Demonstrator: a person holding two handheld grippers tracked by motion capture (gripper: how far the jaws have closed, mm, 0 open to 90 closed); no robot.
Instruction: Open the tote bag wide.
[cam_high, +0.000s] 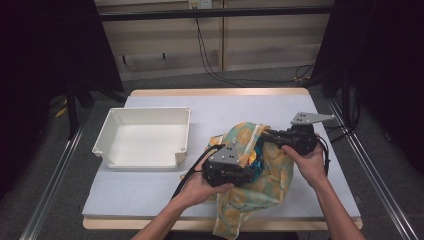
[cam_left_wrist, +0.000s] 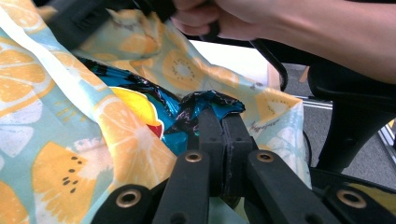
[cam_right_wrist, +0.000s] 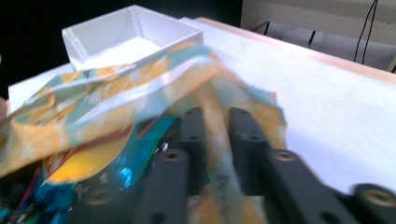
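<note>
Materials and surface finishes at the table.
Bag (cam_high: 270, 170): soft matt cloth printed with citrus slices; packet (cam_left_wrist: 154, 109) inside it: glossy, crinkled blue foil; tray (cam_high: 145, 137): smooth white plastic, slightly shiny; table (cam_high: 240, 107): matt pale sheet over a wood-look edge; left gripper (cam_left_wrist: 223, 122) and right gripper (cam_right_wrist: 217, 123): matt black plastic jaws with metal rivets.

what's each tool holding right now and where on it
The left tool is shut on the crumpled top edge of the blue snack packet inside the fruit-print bag. The right tool clamps a strip of the bag's rim.
</note>
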